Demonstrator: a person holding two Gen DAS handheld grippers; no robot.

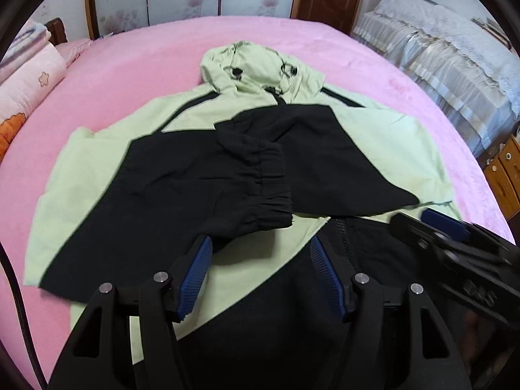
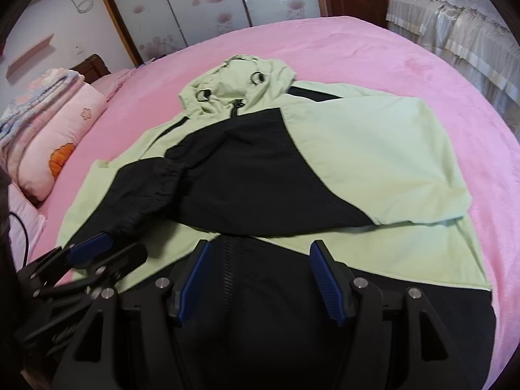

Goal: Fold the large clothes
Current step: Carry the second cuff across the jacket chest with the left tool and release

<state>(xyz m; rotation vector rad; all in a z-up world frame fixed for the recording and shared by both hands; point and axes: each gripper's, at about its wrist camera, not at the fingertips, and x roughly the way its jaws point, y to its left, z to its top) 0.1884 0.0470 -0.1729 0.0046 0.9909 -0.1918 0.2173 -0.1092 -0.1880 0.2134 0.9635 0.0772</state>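
While both sleeves lay crossed, your left gripper [image 1: 260,273] and right gripper [image 2: 256,276] gaped empty over the jacket's [image 2: 373,162] near hem, hood [image 2: 234,87] far.

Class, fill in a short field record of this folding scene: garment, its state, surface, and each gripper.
garment: light green and black hooded jacket
state: lying flat, both sleeves folded across the chest, hood at the far end
surface: pink bed cover
left gripper: open, near the black sleeve cuff, holding nothing
right gripper: open, above the zip near the hem
nearby: pillow beside the jacket
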